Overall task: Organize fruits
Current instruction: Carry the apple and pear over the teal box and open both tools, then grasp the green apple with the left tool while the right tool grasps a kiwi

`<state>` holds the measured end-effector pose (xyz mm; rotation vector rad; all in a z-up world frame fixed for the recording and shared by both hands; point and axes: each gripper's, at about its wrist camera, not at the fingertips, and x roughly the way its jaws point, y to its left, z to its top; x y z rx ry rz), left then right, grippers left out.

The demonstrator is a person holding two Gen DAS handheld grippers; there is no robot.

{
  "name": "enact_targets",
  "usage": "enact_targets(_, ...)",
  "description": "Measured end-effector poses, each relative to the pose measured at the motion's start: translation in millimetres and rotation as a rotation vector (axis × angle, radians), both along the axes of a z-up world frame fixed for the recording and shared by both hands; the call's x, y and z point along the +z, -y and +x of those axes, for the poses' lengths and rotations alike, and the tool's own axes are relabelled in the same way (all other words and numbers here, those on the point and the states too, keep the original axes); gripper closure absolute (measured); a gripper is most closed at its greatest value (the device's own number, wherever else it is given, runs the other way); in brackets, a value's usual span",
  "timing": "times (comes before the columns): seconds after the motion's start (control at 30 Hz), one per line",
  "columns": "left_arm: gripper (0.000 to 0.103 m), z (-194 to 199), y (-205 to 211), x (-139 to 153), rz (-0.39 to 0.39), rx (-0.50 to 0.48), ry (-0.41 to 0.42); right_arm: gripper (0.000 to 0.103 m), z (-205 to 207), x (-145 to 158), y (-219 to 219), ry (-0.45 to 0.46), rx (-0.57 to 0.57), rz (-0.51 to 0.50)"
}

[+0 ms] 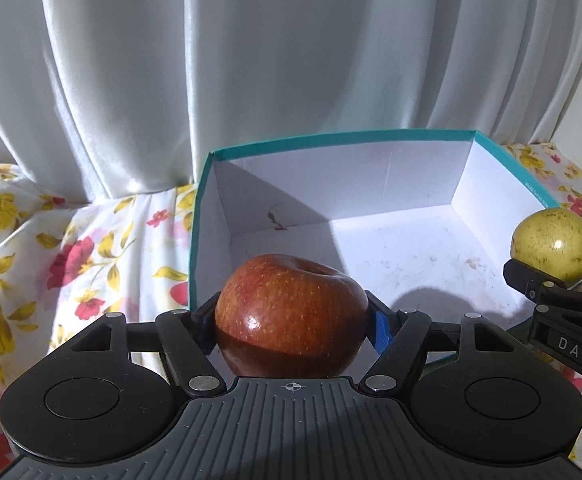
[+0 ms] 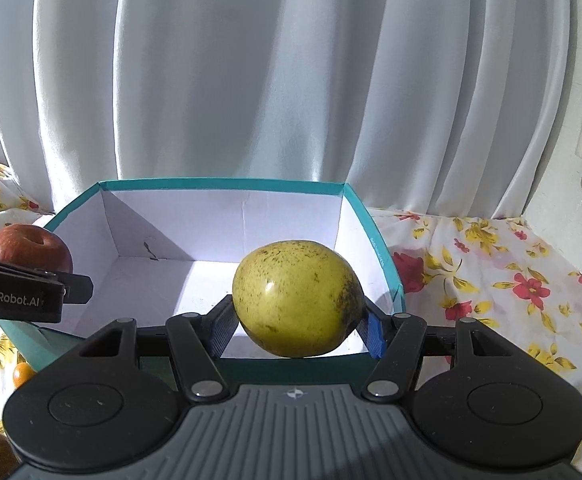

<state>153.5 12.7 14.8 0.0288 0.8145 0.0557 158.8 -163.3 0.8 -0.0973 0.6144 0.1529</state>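
Both clenched: left gripper (image 1: 291, 320) on red apple (image 1: 291, 308), right gripper (image 2: 297, 320) on yellow-green fruit (image 2: 297, 300), pads pinching each at widest middle. Held over near edge of open teal box (image 1: 371, 184), apple toward left front corner, yellow fruit toward right wall. Box bare inside, sitting on flowered cloth (image 1: 71, 260). Probably firm, fairly heavy, waxy-slick skins, round so prone to roll; bruisable. Best gripped across the equator, gently, lowered to box floor, not dropped. Small orange fruit (image 2: 23, 374) outside box by left front corner.

Pale pleated curtain (image 1: 251, 60) behind — floral cloth (image 1: 71, 248) below, sunlit
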Motion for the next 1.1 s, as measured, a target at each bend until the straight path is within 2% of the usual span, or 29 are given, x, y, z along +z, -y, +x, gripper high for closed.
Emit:
enact_targets(0.23,0.029,2,6,-7,0.012,-0.025,-0.014,0.04,5,-3,-1,0.005,0.008,-0.006)
enact_targets(0.33,0.028,3,5,-8,-0.011,-0.03,-0.023,0.041,5,-3,-1,0.003,0.008,-0.004)
enact_targets(0.43,0.029,-1,2,-2,-0.036,-0.026,0.01,0.049,2,0,-3,0.028,0.008,-0.026)
enact_targets(0.53,0.018,-11,-4,11,-0.051,-0.02,0.067,0.048,-2,6,-3,0.055,0.006,-0.039)
enact_targets(0.63,0.016,-31,-13,23,-0.078,-0.033,0.134,0.039,-13,16,2,0.08,-0.008,-0.01)
enact_targets(0.7,0.014,-47,-18,29,-0.084,-0.04,0.166,0.022,-26,23,7,0.115,-0.023,0.019)
enact_targets(0.77,0.011,-65,-22,32,-0.085,-0.05,0.203,0.016,-42,27,12,0.14,-0.034,0.036)
enact_targets(0.9,0.011,-96,-23,29,-0.049,-0.057,0.222,0.015,-71,21,16,0.107,-0.026,0.046)
enact_targets(1.1,0.011,-127,-21,8,-0.007,-0.094,0.18,0.015,-94,1,7,0.036,-0.025,-0.014)
